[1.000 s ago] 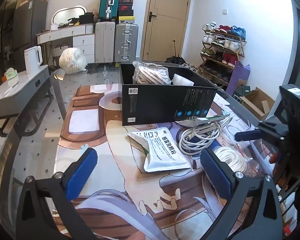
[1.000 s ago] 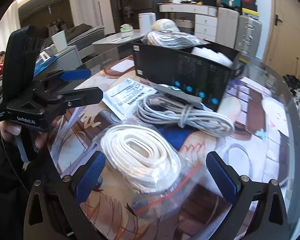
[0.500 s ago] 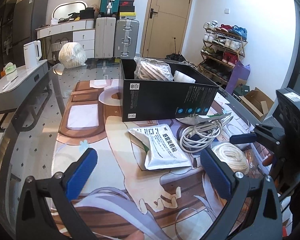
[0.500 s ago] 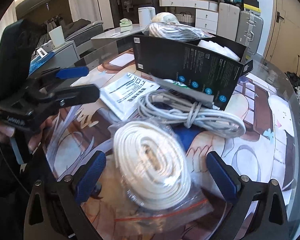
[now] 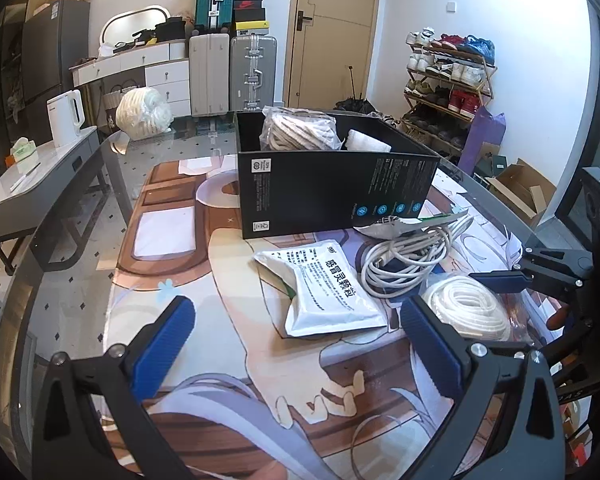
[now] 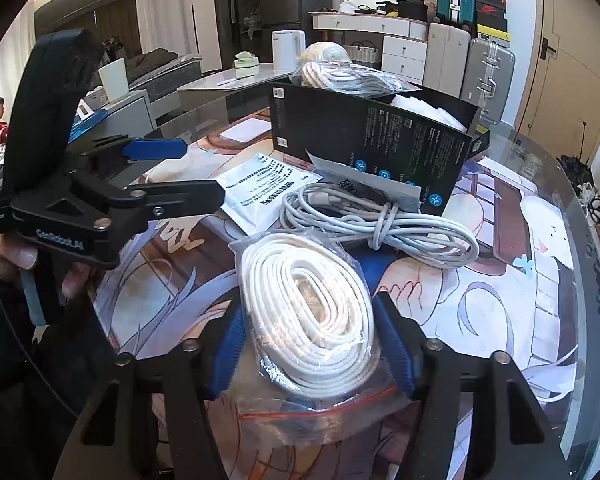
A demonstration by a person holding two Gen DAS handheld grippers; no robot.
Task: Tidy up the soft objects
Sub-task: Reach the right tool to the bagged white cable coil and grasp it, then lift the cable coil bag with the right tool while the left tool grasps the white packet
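The right gripper [image 6: 310, 354] tilts downward near the table's [image 6: 572, 208] near edge, its jaws closing on the bagged white cord coil [image 6: 304, 304], blue pads pressing both sides. The left gripper [image 5: 296, 344] angles down, jaws wide and empty, held by a hand [image 6: 24, 256]. The black box [image 5: 332, 192] stands mid-table.

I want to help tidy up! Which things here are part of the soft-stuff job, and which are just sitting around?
For the job:
bagged white rope, right gripper closing on it
cable bundle
white pouch
black box

Just lying about:
suitcases
shoe rack
kettle
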